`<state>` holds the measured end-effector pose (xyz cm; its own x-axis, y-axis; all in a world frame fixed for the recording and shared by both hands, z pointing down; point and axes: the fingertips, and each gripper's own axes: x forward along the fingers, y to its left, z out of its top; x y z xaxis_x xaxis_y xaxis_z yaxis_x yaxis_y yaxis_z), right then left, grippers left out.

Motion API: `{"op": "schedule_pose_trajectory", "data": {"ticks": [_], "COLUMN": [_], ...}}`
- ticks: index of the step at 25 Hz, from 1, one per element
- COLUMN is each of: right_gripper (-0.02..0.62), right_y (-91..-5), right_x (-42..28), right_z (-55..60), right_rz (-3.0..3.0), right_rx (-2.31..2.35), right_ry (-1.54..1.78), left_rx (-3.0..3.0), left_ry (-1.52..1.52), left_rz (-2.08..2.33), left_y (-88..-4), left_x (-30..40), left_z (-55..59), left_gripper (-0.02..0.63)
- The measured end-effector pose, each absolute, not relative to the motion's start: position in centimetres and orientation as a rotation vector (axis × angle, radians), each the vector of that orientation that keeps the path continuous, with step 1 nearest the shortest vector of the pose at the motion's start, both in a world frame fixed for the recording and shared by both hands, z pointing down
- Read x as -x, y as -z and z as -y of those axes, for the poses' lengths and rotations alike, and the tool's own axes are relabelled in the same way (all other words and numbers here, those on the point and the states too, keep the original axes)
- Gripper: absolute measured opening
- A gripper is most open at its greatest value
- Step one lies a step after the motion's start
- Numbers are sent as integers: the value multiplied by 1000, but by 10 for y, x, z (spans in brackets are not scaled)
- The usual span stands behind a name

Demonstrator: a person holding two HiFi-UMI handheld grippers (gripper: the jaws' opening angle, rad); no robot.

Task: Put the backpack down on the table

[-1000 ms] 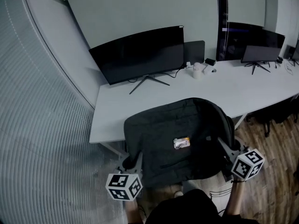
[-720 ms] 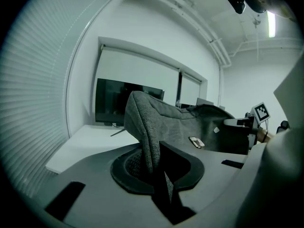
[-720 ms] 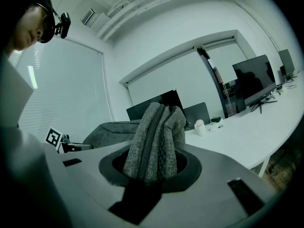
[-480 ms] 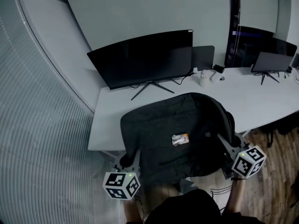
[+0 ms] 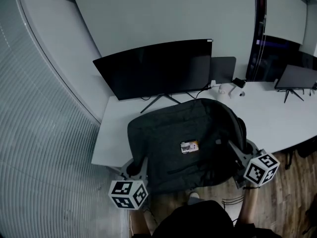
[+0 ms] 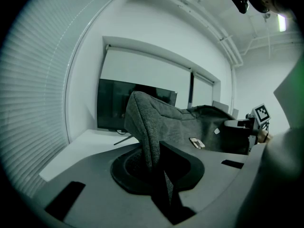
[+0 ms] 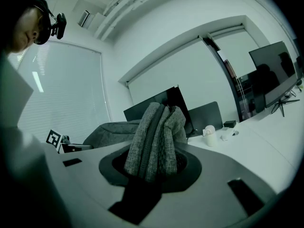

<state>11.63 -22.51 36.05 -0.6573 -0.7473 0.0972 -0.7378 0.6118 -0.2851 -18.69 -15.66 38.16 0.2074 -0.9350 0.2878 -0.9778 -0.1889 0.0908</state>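
Forward over the table (image 5: 111, 133) the backpack (image 5: 183, 128) is travelling with both tongs, its top edge now reaching the stand of the monitor (image 5: 158, 66), closer than a second ago. The left gripper (image 5: 135, 169) is pinching a thin fold of grey fabric at the bag's lower left corner, its jaws nearly together on it. The right gripper (image 5: 233, 151) is clamping a thicker bunched fold at the right side, its jaws standing wider. The bag is lying face up between them, overhanging the table's near edge.
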Motion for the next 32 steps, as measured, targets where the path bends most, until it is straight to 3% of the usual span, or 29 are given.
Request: {"op": "schedule_pose_trajectory", "data": {"ticks": [32], "right_gripper": [112], "right_y": [-465], "right_x": [-76], "right_z": [417], "right_rz": [-2868], "right_rx": [1374], "right_ry": [752], "left_rx": [-2031], "left_ry": [-368], "left_rz": [1658], "left_y": [-494], "left_x": [223], "left_z": [342], "left_gripper": [54]}}
